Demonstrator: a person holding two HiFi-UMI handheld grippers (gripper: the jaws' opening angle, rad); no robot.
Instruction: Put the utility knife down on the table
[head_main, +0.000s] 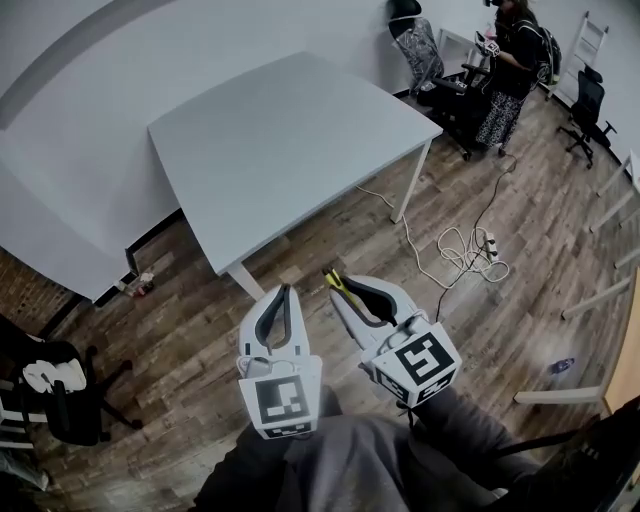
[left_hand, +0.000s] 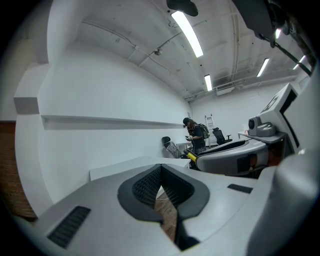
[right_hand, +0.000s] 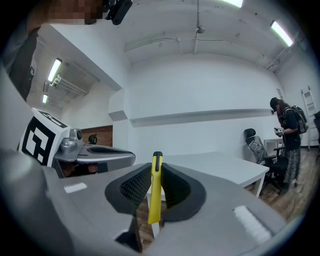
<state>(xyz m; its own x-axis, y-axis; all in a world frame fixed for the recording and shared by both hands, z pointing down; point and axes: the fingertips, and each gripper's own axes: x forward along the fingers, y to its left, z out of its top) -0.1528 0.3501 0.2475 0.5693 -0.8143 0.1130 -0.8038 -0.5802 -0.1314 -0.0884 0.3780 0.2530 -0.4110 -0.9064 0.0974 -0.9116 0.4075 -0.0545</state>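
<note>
We hold the utility knife (right_hand: 156, 187) pinched edge-on between the ribbed black pads of our right gripper (right_hand: 155, 170). Its yellow body stands nearly upright in the right gripper view, the black end at 12 o'clock. In the head view only a short yellow-and-black tip of the knife (head_main: 334, 282) pokes past the closed tips of the right gripper (head_main: 345, 292), pointing toward 11 o'clock. It hangs over the wooden floor (head_main: 520, 290), off the near edge of the table.

At 9 o'clock from it, close beside, is our left gripper (head_main: 283, 300). In the left gripper view its jaws (left_hand: 161, 172) are clenched together at the tips with nothing between the pads. Each gripper carries its marker cube at 6 o'clock of the jaws, left (head_main: 283, 400) and right (head_main: 420, 358).

The white table (head_main: 290, 140) lies at 12 o'clock from both grippers, its top bare, set against a white wall. A white cable with a power strip (head_main: 478, 245) coils on the floor at 3 o'clock. A person (head_main: 512, 60) stands at 1 o'clock beside office chairs, and a black chair (head_main: 65, 405) sits at 8 o'clock.
</note>
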